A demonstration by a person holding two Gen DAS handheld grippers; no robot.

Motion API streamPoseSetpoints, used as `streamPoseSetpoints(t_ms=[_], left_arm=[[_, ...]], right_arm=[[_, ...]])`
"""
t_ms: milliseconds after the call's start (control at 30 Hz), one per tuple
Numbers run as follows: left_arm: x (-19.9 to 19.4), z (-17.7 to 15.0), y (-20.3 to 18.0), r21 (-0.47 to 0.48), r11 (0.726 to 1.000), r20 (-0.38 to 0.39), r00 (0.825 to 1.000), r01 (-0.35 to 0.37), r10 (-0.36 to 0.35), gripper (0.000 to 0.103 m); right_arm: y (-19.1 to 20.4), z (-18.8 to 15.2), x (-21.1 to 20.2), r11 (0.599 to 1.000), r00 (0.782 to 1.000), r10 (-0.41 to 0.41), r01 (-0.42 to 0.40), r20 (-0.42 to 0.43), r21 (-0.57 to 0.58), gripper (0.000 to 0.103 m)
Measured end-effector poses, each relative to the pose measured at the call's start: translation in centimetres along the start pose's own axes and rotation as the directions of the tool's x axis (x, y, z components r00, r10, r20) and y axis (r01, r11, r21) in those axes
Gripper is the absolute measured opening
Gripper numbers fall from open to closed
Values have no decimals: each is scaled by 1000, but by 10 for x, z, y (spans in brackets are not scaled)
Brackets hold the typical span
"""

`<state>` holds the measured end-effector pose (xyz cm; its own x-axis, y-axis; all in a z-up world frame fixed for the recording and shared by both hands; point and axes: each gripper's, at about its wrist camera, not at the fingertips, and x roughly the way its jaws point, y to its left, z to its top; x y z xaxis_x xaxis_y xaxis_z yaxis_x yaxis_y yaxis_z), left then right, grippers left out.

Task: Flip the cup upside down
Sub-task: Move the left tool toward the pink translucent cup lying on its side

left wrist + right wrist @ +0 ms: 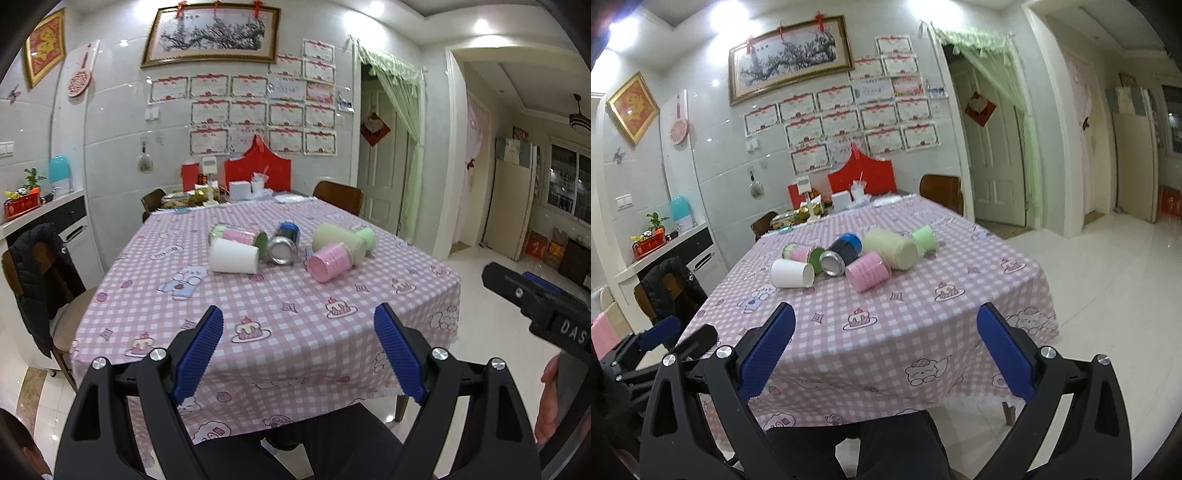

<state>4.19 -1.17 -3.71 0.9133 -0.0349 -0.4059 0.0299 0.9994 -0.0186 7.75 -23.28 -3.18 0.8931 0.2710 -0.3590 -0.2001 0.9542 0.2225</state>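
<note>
Several cups lie on their sides in a cluster mid-table: a white paper cup (233, 256) (791, 274), a steel cup (283, 250) (833, 263), a pink ribbed cup (330, 262) (868, 271), a pale yellow-green cup (339, 242) (893, 247), a small green cup (367, 236) (924, 236), a blue cup (288, 230) (848, 244) and a pink-and-green cup (238, 235) (801, 253). My left gripper (299, 332) is open and empty, held off the table's near edge. My right gripper (886, 332) is open and empty, also short of the table.
The table has a pink checked cloth (280, 314) (886, 314). Boxes and food (221, 192) crowd its far end. Wooden chairs stand at the far corners (338, 197); a chair with a black jacket (40, 273) is at the left. The right gripper's body (543, 306) shows at the right of the left wrist view.
</note>
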Motion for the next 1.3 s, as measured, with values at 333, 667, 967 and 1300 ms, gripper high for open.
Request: streamPoseSetpoints(t_ms=[333,667,967,1300], left_arm=[[79,7,-11,64,997,-120,992,40,-32,83],[169,38,-25,155,977,-258,961,144,-100,83],[248,68,-44,263,948,-358,931,179,-76,83],[312,77,-54,347,916,-440,898,203,-33,83]], right_arm=[[-33,0,60,995,993,-45,54,-111,79,95],[-85,7,132,936,965,-164,218,-206,277,95],[-120,7,165,804,925,-299,377,-236,460,95],[-119,-10,189,751,907,-296,415,-301,513,95]])
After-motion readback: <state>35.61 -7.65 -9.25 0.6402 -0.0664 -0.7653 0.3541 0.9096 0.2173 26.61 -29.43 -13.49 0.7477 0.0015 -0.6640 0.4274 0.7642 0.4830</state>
